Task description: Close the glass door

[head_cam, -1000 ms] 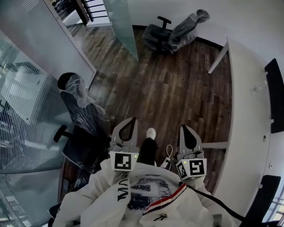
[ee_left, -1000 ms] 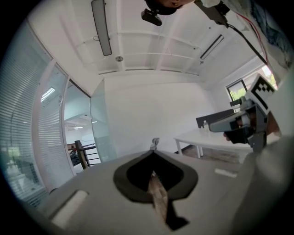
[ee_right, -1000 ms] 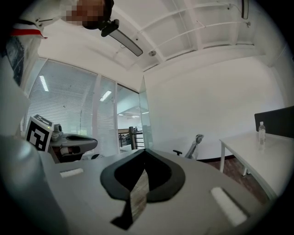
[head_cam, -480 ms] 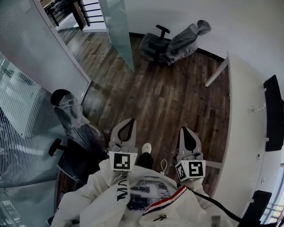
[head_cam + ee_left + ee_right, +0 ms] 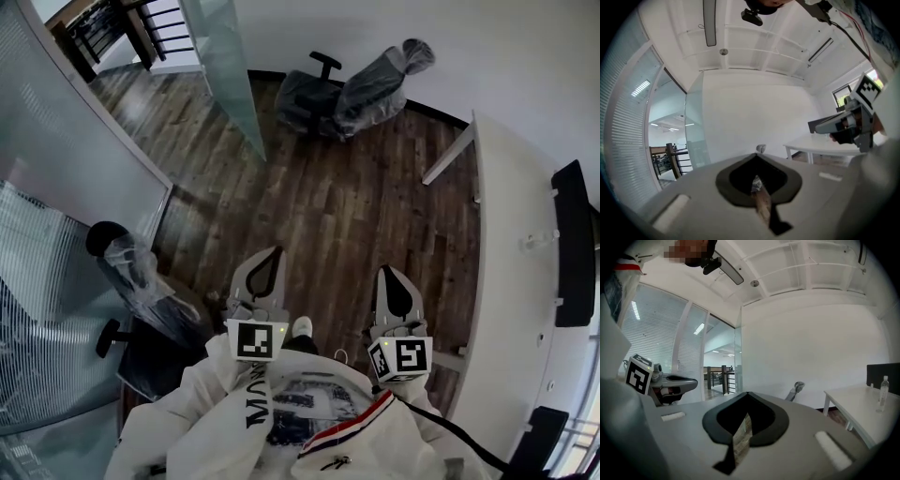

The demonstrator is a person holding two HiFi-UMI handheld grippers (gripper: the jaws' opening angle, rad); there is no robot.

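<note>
Head view. Glass door (image 5: 221, 67): tall frosted panel, standing open at upper left, well apart from both grippers; likely heavy, rigid, slick, chip-prone; push flat near its free edge, no handle discernible. Left gripper (image 5: 271, 253), right gripper (image 5: 385, 272): clenched, empty.

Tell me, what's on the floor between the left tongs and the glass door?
Just bare wooden floor lies between the left tongs and the glass door, as the head view shows. The wrapped chair stands off to the side.

Left gripper (image 5: 271, 254) and right gripper (image 5: 387, 273) point level, jaws together, empty.
</note>
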